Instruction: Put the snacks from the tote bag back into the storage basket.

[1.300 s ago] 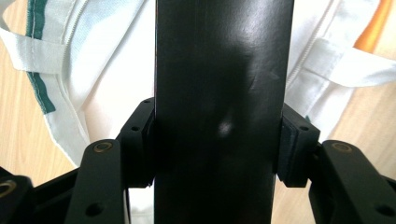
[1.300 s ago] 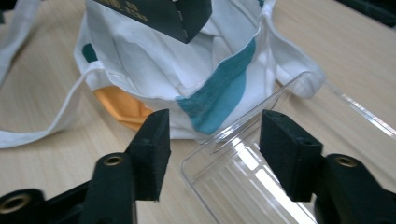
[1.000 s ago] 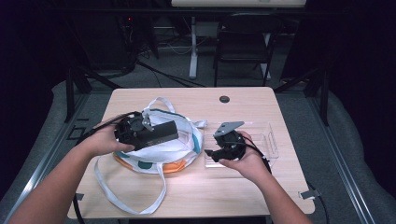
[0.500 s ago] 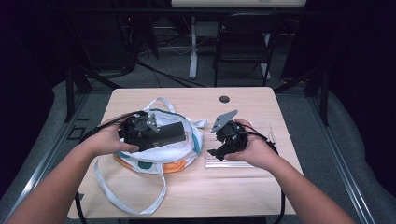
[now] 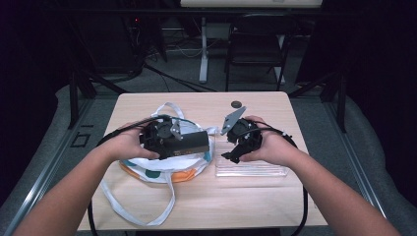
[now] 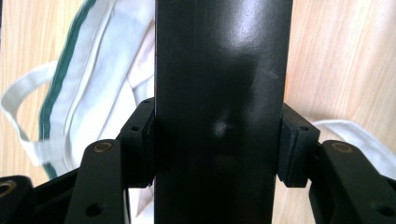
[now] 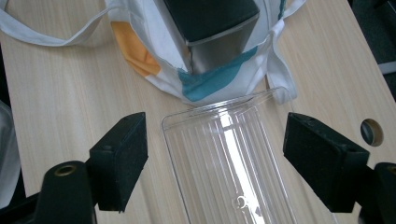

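Hands of a person reach in from the bottom of the high view over a light wooden table (image 5: pixel 255 194), each holding a 2-jaw gripper. The left gripper (image 5: pixel 169 140) has its jaws closed tight on a long black box (image 5: pixel 189 142); in the left gripper view the box (image 6: pixel 219 102) runs straight up between both pads (image 6: pixel 142 140), which press against its sides. The box hangs over a white cloth bag (image 5: pixel 167 164) with orange and teal patches and long white straps, which lies on the left half of the table. The right gripper (image 5: pixel 235 155) has its jaws spread wide and grips nothing. It hovers over a clear ribbed plastic tray (image 5: pixel 255 169) that lies flat on the table just right of the bag. In the right gripper view the tray (image 7: pixel 229 154) sits between the 2 open pads, its far edge touching the bag (image 7: pixel 219 79), with the box end (image 7: pixel 215 28) above. A small round hole (image 5: pixel 236 104) marks the table's far side.
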`<state>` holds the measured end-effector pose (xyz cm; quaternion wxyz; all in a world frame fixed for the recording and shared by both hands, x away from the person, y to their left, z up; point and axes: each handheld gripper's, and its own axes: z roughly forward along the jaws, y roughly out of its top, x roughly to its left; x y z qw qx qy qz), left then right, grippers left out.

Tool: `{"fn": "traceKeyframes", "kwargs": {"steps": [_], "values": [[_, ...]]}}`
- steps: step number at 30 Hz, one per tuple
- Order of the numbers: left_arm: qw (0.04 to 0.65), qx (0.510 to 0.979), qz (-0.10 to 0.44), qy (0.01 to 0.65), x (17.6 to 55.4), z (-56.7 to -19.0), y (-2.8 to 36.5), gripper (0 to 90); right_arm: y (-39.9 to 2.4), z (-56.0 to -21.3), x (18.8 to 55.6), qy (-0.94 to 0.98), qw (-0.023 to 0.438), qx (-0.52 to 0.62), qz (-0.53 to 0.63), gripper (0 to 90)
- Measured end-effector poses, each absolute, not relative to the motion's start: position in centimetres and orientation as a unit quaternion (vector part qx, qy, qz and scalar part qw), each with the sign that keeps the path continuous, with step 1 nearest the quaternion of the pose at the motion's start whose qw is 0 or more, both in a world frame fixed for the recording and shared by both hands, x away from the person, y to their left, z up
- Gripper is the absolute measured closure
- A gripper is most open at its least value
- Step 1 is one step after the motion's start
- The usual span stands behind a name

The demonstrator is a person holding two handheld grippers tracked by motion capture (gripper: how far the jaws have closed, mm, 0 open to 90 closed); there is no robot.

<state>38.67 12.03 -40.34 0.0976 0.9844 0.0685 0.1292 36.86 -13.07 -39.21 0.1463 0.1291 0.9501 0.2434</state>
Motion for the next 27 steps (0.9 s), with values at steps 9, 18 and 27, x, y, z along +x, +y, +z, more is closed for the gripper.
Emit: {"fn": "traceKeyframes", "kwargs": {"steps": [9,18,27], "values": [[0.103,0.986,0.124,0.037,38.7,-40.1,8.9,42.7,-12.5,-38.4,37.0,0.953,0.152,0.102,0.243,21.8],[0.11,0.987,0.119,0.013,38.5,-40.2,6.9,42.7,-11.3,-38.6,37.1,0.958,0.148,0.078,0.232,21.9],[0.122,0.986,0.115,-0.001,38.3,-40.0,6.0,42.7,-10.7,-39.4,37.6,0.96,0.14,0.073,0.231,21.8]]}}
